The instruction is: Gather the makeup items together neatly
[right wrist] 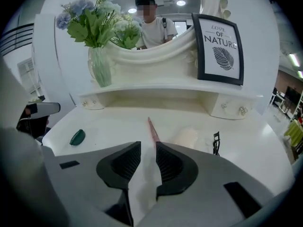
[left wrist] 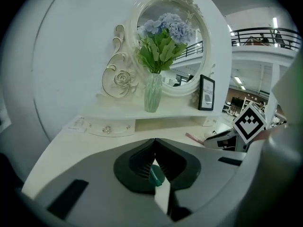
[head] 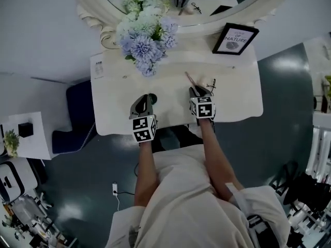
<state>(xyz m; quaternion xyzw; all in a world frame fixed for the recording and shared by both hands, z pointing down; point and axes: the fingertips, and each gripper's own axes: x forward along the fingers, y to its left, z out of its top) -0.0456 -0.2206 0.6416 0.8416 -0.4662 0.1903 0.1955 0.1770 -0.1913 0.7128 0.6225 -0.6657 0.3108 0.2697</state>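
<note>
Pencil (right wrist: 152, 129) left of curler (right wrist: 216, 143) (on the table (right wrist: 118, 122))

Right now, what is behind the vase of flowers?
An oval mirror in a carved white frame, reflecting the blue flowers. The vase and flowers cover part of its glass and lower frame.

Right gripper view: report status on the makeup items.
Right gripper open, empty. Left gripper shut. Pink pencil, green item, eyelash curler lie apart on the table. No obstruction seen.

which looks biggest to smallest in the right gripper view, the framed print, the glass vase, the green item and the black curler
1. framed print
2. glass vase
3. green item and black curler: about alike, not ranked; both lie nearer the camera than the other two
</note>
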